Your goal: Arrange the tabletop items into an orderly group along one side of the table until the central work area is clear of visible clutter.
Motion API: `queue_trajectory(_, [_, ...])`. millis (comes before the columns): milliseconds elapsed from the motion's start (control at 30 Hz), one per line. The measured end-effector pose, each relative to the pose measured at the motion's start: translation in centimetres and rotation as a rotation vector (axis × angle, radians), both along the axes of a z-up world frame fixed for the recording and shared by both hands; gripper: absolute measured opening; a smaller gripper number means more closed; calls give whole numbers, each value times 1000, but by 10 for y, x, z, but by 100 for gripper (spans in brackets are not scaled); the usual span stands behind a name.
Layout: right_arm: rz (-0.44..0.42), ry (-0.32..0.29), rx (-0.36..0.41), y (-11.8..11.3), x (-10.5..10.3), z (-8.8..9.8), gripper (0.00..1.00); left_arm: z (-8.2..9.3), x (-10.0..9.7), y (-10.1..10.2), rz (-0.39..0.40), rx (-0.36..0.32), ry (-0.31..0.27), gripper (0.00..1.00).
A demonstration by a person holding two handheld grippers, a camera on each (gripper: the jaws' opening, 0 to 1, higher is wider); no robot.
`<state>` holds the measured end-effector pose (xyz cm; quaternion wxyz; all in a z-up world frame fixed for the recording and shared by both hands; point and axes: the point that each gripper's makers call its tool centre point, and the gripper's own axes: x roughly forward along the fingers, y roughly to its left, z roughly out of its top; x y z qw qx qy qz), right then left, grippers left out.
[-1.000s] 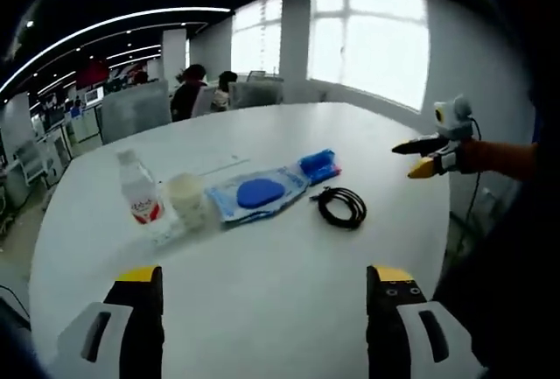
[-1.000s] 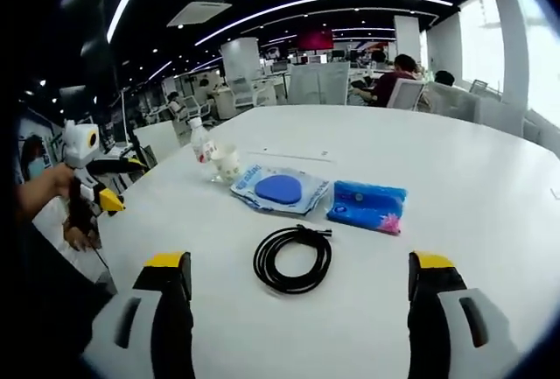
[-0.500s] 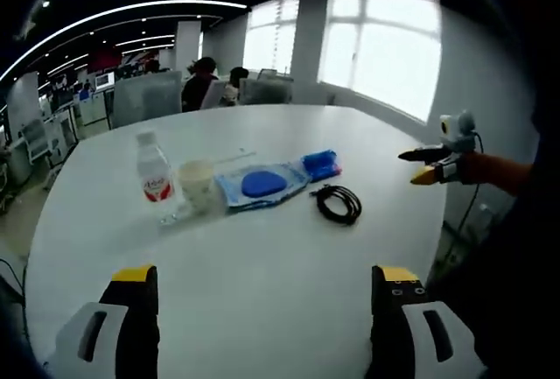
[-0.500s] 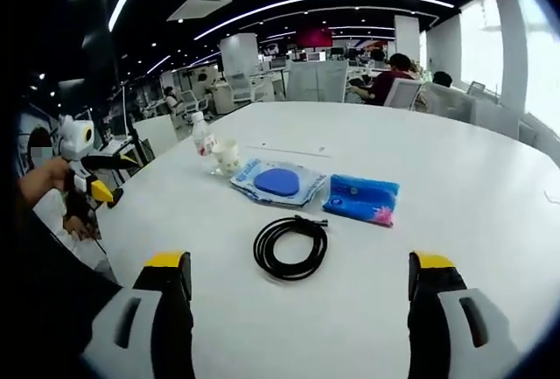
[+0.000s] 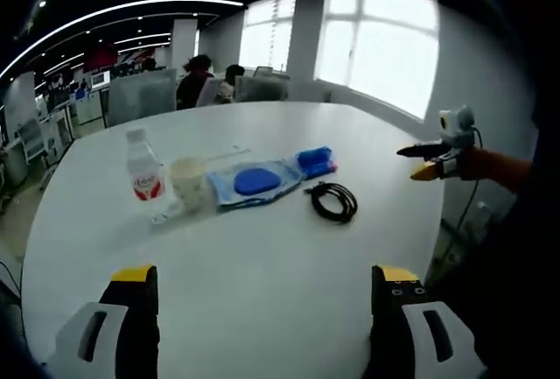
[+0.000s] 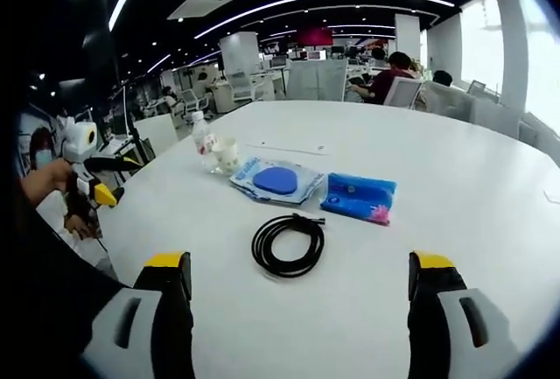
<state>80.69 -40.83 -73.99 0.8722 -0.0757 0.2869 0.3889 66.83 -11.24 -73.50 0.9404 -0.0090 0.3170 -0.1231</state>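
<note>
Both tongs (image 5: 260,309) (image 6: 300,305) wide and empty (bottle (image 5: 142,177) beside paper cup (image 5: 187,182), contents unclear) over white table (image 5: 262,256).

Your left gripper (image 5: 262,309) was cut off at the bottom of the left gripper view, so only the jaw tips showed. The label on the water bottle (image 5: 143,179) was too small to read, and the paper cup (image 5: 187,181) hid part of the clear packet (image 5: 248,182). Your right gripper (image 6: 297,309) was cropped the same way in the right gripper view, and the blue pouch (image 6: 359,197) print stayed illegible.
</note>
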Motion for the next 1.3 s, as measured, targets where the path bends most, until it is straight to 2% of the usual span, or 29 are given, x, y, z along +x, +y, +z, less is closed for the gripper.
queue_trajectory(167, [6, 0, 3, 2, 2, 1, 100, 4, 2, 0, 3, 1, -7, 100])
queue_trajectory(400, [26, 2, 7, 5, 3, 1, 100, 0, 6, 4, -1, 2, 2, 100])
queue_trajectory(1033, [62, 25, -14, 9, 9, -13, 99, -6, 7, 15, 20, 33, 26, 100])
queue_trajectory(1300, [61, 25, -5, 10, 12, -11, 99, -4, 8, 16, 19, 37, 11, 100])
